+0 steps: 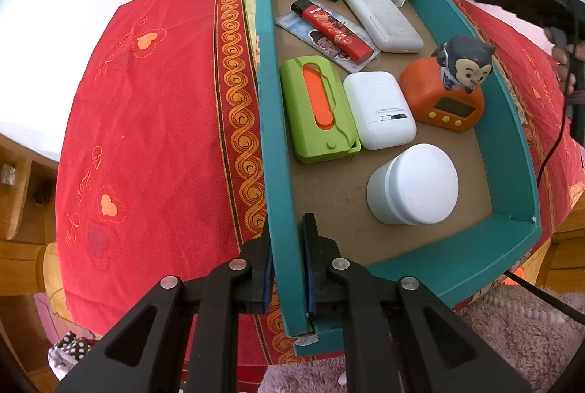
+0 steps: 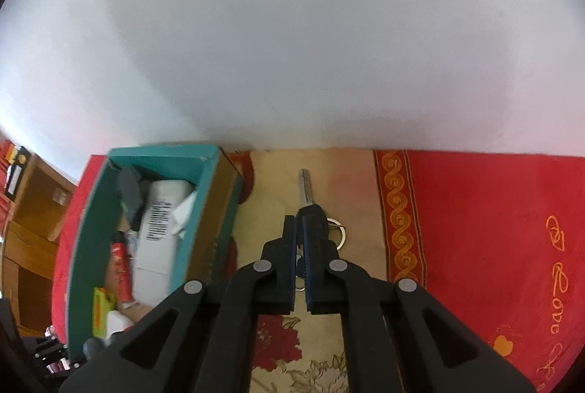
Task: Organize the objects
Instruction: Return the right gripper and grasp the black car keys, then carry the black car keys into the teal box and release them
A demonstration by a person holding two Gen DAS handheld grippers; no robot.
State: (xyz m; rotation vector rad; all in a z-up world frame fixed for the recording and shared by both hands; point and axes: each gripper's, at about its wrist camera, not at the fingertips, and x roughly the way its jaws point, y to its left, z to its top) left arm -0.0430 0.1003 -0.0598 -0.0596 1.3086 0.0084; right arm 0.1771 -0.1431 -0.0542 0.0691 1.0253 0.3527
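Keys are lying on the beige patch of the red tablecloth, being pinched at the black head by the right gripper, while the left gripper is clamping the teal box wall nearby.

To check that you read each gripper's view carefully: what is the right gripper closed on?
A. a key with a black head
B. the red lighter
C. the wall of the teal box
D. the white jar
A: in the right wrist view the right gripper is pinched on the black head of the key, whose metal blade points ahead over the cloth; the wall of the teal box is what the left gripper clamps.
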